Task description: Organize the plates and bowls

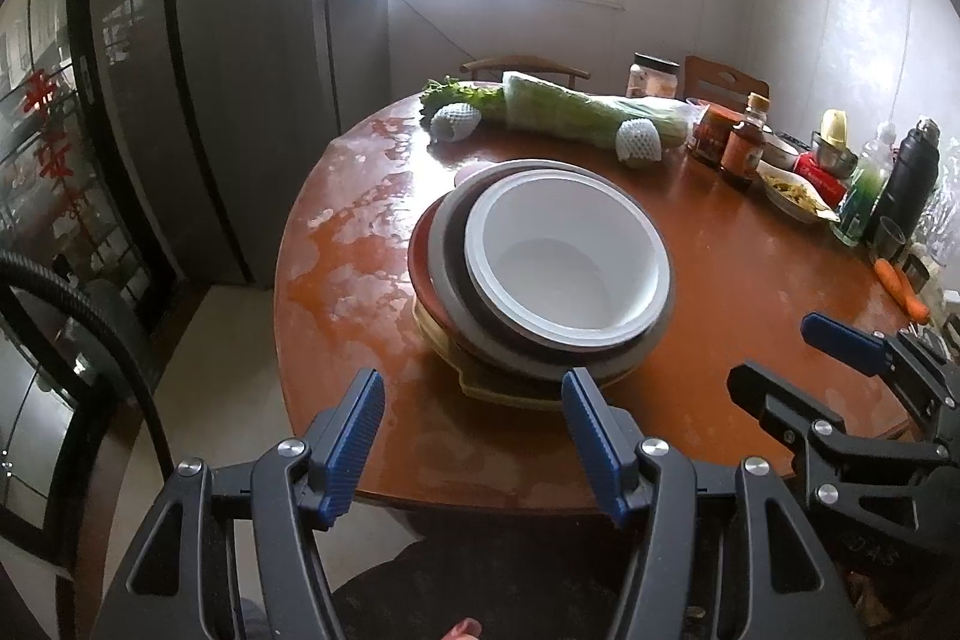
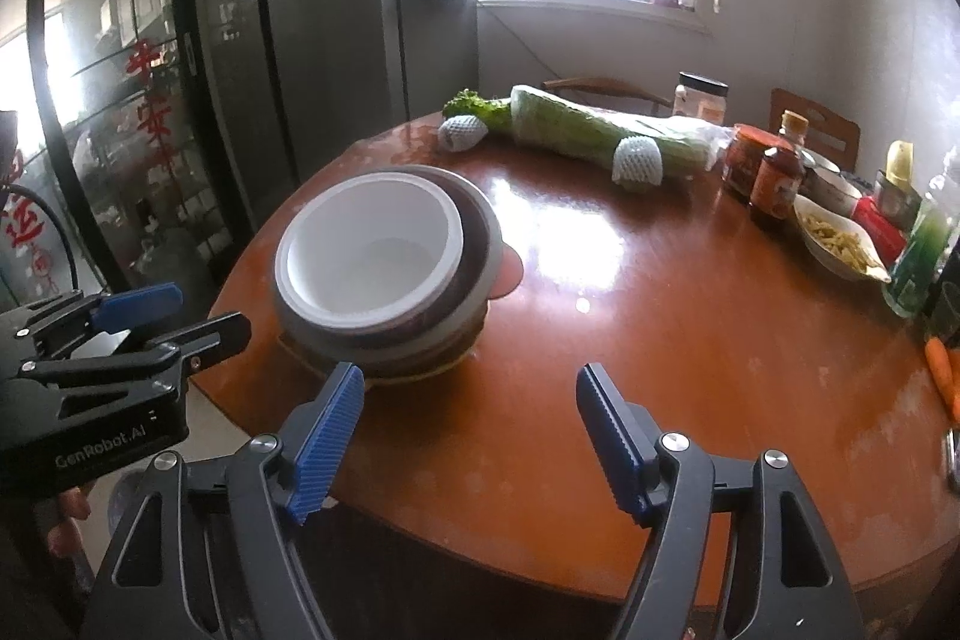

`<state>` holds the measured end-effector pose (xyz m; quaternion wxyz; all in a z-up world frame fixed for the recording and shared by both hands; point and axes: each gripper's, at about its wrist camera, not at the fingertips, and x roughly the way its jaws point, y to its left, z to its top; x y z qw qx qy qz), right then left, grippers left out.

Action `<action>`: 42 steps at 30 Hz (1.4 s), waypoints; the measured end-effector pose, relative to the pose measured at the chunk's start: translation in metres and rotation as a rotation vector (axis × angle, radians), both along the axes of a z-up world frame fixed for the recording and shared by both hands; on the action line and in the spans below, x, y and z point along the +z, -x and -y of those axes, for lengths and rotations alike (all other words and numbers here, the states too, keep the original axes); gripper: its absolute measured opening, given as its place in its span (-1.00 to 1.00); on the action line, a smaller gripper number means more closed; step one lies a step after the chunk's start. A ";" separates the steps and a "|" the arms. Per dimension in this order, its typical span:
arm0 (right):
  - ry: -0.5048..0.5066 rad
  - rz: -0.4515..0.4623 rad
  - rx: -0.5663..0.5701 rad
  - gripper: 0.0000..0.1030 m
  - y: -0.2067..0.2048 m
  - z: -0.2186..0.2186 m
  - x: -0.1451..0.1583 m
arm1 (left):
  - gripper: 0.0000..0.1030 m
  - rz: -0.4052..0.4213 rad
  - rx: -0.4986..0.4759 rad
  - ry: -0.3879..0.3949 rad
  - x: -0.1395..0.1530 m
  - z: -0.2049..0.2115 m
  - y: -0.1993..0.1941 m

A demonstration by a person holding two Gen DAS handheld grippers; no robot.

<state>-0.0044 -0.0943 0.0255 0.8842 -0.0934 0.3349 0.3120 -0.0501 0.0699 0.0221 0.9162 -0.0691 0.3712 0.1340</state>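
Note:
A stack of dishes stands on the round wooden table (image 1: 750,280): a white bowl (image 1: 567,256) on top, nested in a grey bowl (image 1: 456,280), over a reddish plate (image 1: 420,268) and a yellowish plate (image 1: 510,394) at the bottom. In the right wrist view the white bowl (image 2: 369,256) sits left of centre on the table (image 2: 630,340). My left gripper (image 1: 474,424) is open and empty, just in front of the stack. My right gripper (image 2: 471,424) is open and empty, above the table's near edge, right of the stack. Each gripper shows in the other's view: the right (image 1: 774,358), the left (image 2: 198,316).
Wrapped cabbage (image 1: 576,115) and greens lie at the table's far side. Jars and sauce bottles (image 1: 741,142), a dish of food (image 1: 792,199), a green bottle, a black flask (image 1: 909,184) and carrots (image 1: 900,286) crowd the right side. Chairs stand behind; a dark cabinet (image 1: 120,100) stands left.

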 end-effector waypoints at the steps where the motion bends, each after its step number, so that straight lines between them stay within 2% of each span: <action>1: -0.001 0.000 -0.004 0.45 0.001 0.002 -0.001 | 0.19 0.000 0.001 0.001 0.000 0.001 0.000; 27: 0.009 -0.007 -0.014 0.45 0.020 0.005 -0.003 | 0.19 -0.017 -0.040 0.016 -0.002 0.014 0.007; 42: 0.006 -0.014 -0.018 0.45 0.018 0.005 -0.005 | 0.19 -0.038 -0.036 0.024 -0.007 0.011 0.003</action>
